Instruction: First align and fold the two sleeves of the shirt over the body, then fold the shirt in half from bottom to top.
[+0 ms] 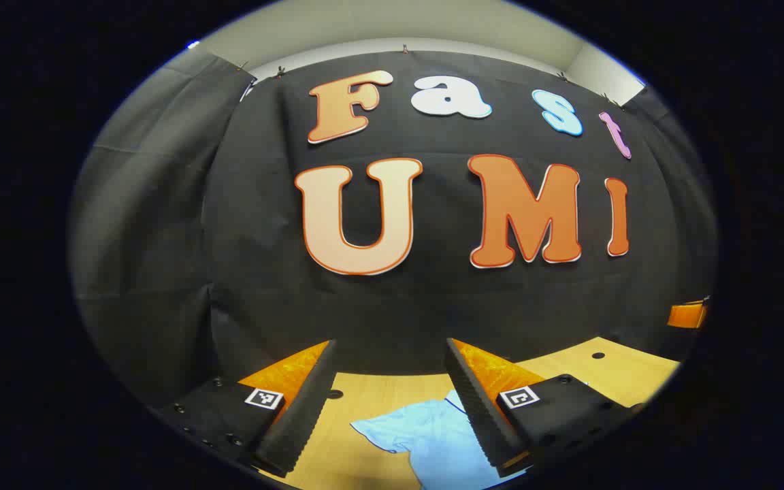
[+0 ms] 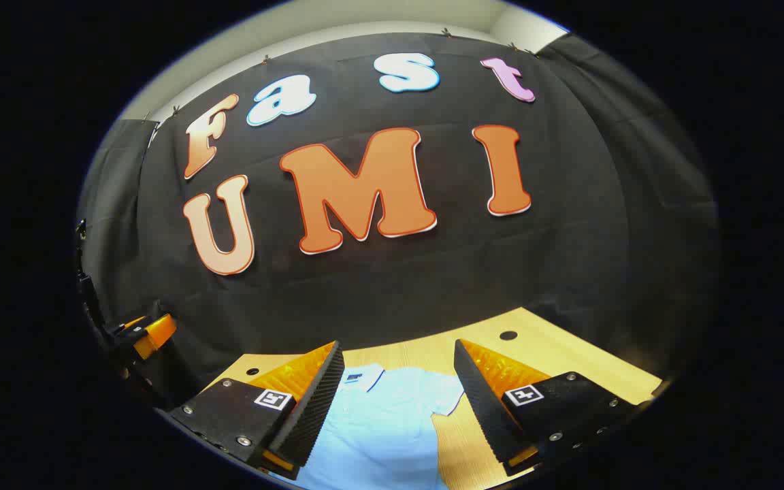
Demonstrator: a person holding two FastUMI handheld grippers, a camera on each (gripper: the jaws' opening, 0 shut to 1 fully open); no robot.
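Below, in the left gripper view: left gripper (image 1: 392, 401) held above a light wooden table (image 1: 596, 371), fingers (image 1: 300, 422) spread wide apart, gripping nothing. Between and beneath them, a pale blue shirt (image 1: 426, 435) lying flat on the table, one short sleeve (image 1: 378, 432) stretched out toward the left of that view, a bit of collar just beside the right-hand finger. Two small dark holes in the tabletop, one near the left-hand finger, one farther off to the right. At the far right edge of that view, a small part of the other gripper, above the table's edge.

Similarly, in the right gripper view: right gripper (image 2: 395, 401) raised over the same table (image 2: 542, 347), fingers (image 2: 314, 415) wide apart, empty. Shirt (image 2: 378, 429) spread out below, collar (image 2: 361, 376) near the left-hand finger and pointing away toward the booth wall, a short sleeve (image 2: 443, 395) reaching out to the right, close to the right-hand finger but lying on the table well beneath it. Body of the shirt running down out of the bottom of that view. Sleeves still laid out to the sides, not folded over the body. At the far left edge, part of the left gripper (image 2: 147, 333), its finger state impossible to tell from there.
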